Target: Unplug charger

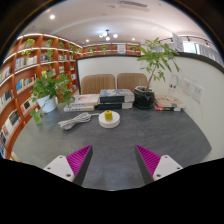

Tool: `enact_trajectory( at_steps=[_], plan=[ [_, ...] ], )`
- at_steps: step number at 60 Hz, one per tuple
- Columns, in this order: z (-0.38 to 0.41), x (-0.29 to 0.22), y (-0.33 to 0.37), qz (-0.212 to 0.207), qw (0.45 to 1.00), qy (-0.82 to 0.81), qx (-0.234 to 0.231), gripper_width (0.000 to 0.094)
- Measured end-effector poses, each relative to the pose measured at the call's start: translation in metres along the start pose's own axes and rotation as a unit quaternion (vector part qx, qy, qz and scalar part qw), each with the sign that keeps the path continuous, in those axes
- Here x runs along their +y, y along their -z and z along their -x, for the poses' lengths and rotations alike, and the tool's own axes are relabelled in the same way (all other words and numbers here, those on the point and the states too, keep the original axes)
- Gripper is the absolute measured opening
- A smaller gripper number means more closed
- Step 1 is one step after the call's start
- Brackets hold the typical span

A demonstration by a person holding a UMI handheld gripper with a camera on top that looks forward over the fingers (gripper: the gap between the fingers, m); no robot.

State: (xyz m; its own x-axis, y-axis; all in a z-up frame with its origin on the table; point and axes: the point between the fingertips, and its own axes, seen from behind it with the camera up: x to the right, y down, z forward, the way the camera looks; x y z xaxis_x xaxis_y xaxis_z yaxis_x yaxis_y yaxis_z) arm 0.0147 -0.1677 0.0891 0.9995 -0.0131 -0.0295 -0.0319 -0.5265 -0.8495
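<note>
Looking along the gripper (113,160), its two pink-padded fingers stand wide apart, holding nothing, above the near edge of a grey table (120,145). The white charger (108,119) with its coiled cable (76,121) lies far ahead, slightly left of centre, well beyond the fingertips, before stacked books (115,98).

Pretty clearly a library or office reading room. A tall wooden bookshelf (30,62) packed with colourful book spines is seen along the wall, and a dark grey round-edged table (110,150) is set in the middle with stacks of books (116,97) piled on it. Two tan upholstered chairs (115,81) are tucked in behind the table, leafy green potted plants (152,72) are placed around, and round recessed ceiling lights (52,16) are fitted overhead.
</note>
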Motion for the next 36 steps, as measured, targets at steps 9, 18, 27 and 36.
enact_trajectory(
  at_steps=[9, 18, 27, 36],
  plan=[
    [0.020, -0.034, -0.108, -0.010, 0.999, 0.029, -0.018, 0.0824],
    [0.026, -0.065, -0.180, -0.022, 0.998, 0.048, -0.032, 0.0745],
    [0.026, -0.079, -0.232, -0.040, 0.997, 0.065, -0.029, 0.0521],
    [0.032, -0.074, -0.246, -0.021, 0.998, 0.054, -0.031, 0.0178]
  ],
)
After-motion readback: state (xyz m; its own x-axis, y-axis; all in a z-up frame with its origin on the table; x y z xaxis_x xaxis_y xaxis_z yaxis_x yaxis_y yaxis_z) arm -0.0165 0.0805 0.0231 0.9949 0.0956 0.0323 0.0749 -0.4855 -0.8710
